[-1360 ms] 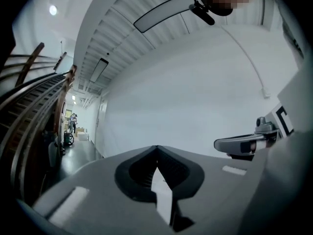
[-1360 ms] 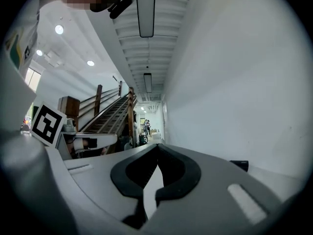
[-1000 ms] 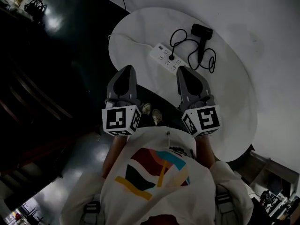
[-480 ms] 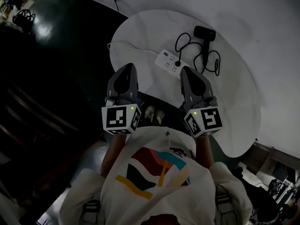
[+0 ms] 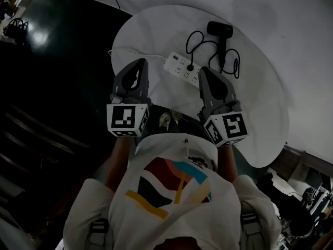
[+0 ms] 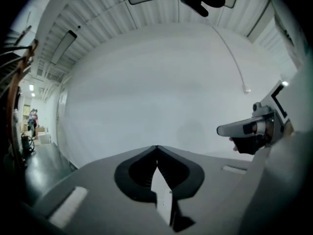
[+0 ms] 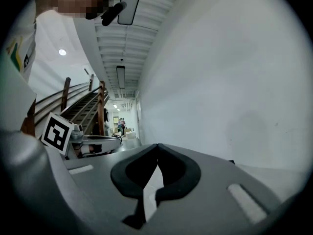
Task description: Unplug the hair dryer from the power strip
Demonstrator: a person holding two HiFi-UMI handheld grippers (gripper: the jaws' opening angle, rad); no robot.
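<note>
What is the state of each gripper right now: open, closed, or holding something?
Left grey gripper: tongs closed, holding nothing.
Right grey gripper: tongs closed, holding nothing.

The surface (image 5: pixel 260 103) looks smooth, matt white. The power strip (image 5: pixel 179 66) is white plastic with a slight sheen; the hair dryer (image 5: pixel 218 31) is matt black plastic. The floor (image 5: pixel 41 35) is dark and glossy. The left gripper (image 5: pixel 139 62) and right gripper (image 5: pixel 204 71) have matt grey plastic shells.
</note>
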